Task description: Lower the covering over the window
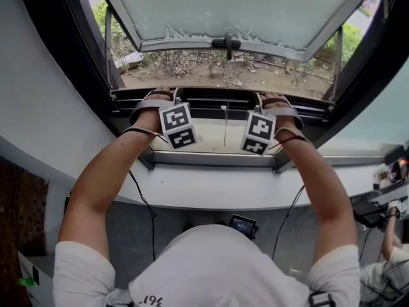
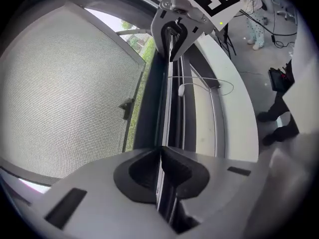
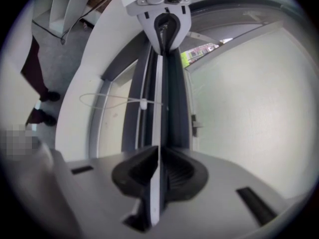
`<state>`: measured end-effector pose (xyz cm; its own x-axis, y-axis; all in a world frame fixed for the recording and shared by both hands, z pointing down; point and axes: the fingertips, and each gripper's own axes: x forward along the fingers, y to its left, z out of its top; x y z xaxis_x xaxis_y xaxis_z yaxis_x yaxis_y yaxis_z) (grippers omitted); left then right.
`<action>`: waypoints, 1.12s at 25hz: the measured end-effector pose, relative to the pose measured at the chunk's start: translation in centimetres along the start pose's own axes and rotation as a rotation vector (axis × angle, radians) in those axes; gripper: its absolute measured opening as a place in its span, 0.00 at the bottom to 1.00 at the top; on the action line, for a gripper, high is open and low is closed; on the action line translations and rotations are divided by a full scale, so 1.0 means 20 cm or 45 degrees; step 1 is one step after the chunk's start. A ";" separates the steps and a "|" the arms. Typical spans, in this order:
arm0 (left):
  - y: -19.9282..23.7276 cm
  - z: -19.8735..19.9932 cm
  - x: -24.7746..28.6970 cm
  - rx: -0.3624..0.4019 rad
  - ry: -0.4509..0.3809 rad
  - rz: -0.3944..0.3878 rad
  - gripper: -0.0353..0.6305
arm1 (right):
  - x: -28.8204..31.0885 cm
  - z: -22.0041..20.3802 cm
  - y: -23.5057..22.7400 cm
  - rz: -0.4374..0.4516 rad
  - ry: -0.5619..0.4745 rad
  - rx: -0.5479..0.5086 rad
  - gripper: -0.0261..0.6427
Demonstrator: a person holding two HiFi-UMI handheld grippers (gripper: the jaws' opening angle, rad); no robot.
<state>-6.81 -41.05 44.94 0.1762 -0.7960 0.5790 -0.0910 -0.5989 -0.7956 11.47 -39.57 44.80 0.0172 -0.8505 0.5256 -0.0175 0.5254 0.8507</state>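
Our left gripper (image 2: 160, 169), at nine o'clock on the covering's bottom rail (image 2: 164, 113), low in the window (image 1: 243, 8), is pinched nearly closed on that thin edge. Our right gripper (image 3: 157, 169), at three o'clock, grips likewise. If we pull unevenly, we judge the rail could tilt, jam or slip free.

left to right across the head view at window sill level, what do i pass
left gripper → thin cord → right gripper → another person at the far right edge; both grippers are shut on the blind's bottom rail
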 end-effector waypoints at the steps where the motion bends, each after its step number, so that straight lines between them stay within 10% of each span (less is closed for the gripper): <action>1: -0.02 0.00 0.01 0.002 0.001 -0.003 0.11 | 0.01 0.00 0.02 0.006 -0.001 0.001 0.12; 28: -0.15 -0.03 0.10 0.020 0.042 -0.085 0.10 | 0.07 0.00 0.16 0.030 -0.063 0.195 0.14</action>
<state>-6.81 -40.81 48.57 0.1490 -0.7571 0.6361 -0.0648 -0.6494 -0.7577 11.36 -38.99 48.26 -0.0343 -0.8401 0.5414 -0.1694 0.5388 0.8252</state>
